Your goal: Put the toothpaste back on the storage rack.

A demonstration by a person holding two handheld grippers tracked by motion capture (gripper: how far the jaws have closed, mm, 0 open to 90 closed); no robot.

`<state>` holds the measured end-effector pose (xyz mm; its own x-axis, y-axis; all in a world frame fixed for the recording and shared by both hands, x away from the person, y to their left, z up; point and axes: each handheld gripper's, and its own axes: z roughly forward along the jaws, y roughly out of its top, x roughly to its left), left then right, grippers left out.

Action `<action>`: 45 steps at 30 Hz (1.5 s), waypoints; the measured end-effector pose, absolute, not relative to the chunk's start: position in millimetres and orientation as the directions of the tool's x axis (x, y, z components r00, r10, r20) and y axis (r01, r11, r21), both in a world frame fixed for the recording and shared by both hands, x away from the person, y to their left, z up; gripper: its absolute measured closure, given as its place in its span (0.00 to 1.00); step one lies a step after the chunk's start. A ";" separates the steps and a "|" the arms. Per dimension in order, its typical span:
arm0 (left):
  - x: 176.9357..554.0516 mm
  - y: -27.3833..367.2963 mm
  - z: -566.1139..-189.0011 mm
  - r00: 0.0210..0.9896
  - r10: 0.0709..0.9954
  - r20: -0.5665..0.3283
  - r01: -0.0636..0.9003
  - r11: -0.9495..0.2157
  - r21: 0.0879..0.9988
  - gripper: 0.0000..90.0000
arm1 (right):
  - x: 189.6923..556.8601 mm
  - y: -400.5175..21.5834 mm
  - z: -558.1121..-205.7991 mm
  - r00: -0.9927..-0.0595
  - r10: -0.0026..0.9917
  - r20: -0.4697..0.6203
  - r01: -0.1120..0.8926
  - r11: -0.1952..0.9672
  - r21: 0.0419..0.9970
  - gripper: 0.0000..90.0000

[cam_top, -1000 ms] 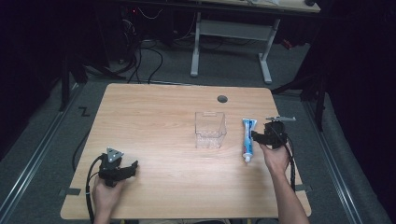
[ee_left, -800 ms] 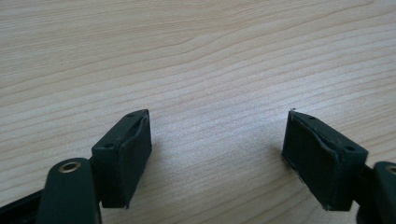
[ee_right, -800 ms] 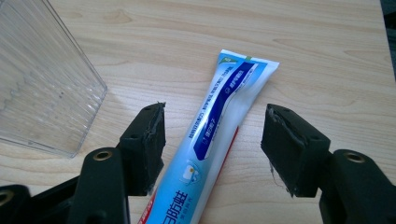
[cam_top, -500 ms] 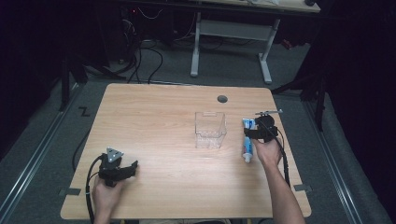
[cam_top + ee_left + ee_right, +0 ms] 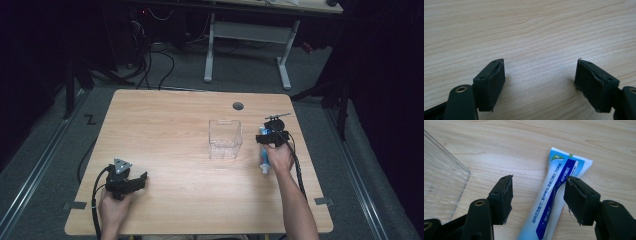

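Observation:
A blue-and-white toothpaste tube point(image 5: 264, 163) lies on the wooden table point(image 5: 165, 120) at the right, cap toward the person. My right gripper point(image 5: 270, 134) hovers over its far end. In the right gripper view the tube point(image 5: 554, 195) runs up between the jaws, closer to the right one, and the right gripper point(image 5: 540, 188) is open, with neither pad pressing on it. A clear plastic box point(image 5: 225, 139) stands just left of the tube, and its corner point(image 5: 441, 182) is in that view too. My left gripper point(image 5: 141, 180) rests at the near left, open point(image 5: 540, 75) over bare wood.
A round cable hole point(image 5: 238, 106) sits near the table's far edge. A thin silvery item point(image 5: 278, 116) lies just beyond the right gripper. A white desk frame point(image 5: 245, 35) and cables stand on the floor behind the table.
My right gripper has moved left and slightly down, from beside the tube to over its far end. The left gripper has stayed where it was.

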<state>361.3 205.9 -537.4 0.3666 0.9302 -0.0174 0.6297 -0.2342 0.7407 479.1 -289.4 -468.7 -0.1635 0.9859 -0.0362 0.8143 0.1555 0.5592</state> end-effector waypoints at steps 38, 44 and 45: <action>361.4 206.0 -537.3 0.367 0.930 -0.016 0.631 -0.236 0.739 0.27 | 496.9 -294.4 -497.8 -0.108 0.989 -0.101 0.893 0.141 0.426 0.50; 361.4 206.2 -537.3 0.367 0.930 -0.017 0.631 -0.235 0.739 0.27 | 497.2 -296.8 -497.8 -0.098 0.992 -0.085 0.901 0.125 0.416 0.52; 361.4 206.2 -537.3 0.367 0.930 -0.017 0.631 -0.236 0.739 0.27 | 497.3 -296.7 -498.0 -0.098 0.991 -0.087 0.902 0.125 0.414 0.52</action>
<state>361.4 206.2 -537.3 0.3671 0.9301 -0.0166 0.6307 -0.2357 0.7393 497.3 -296.7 -498.0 -0.0976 0.9915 -0.0866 0.9016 0.1249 0.4141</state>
